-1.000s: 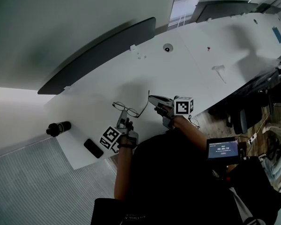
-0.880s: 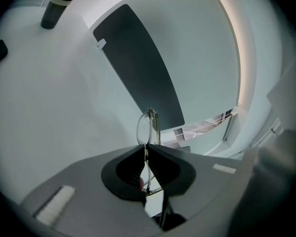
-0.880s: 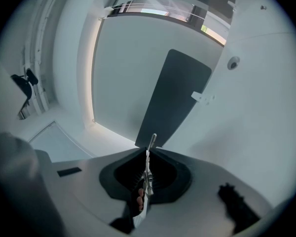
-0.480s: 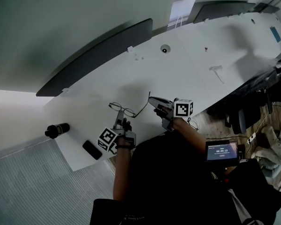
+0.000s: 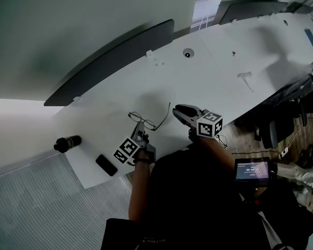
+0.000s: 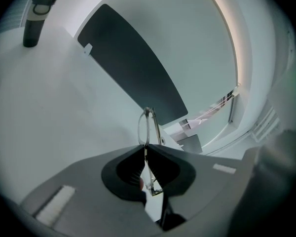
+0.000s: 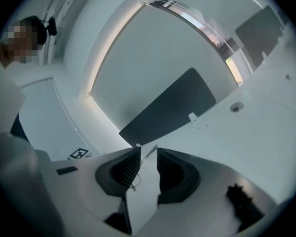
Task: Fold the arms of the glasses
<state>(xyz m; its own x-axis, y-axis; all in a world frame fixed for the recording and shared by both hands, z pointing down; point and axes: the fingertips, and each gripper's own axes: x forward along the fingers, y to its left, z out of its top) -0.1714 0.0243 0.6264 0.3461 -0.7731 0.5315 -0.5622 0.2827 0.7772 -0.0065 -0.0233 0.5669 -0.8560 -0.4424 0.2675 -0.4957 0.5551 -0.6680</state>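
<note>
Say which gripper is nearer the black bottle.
Left. The left gripper, shut on the glasses, sits right of the bottle; the right gripper is farther right, beyond the glasses.

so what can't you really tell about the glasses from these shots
Head view: the glasses are too small to tell whether the second arm is folded.
Left gripper view: the left gripper, shut on the frame, hides all but one lens rim.
Right gripper view: the raised arm is a thin line between the open jaws of the right gripper; contact is unclear.
Head view: the screen text is too small to read.
</note>
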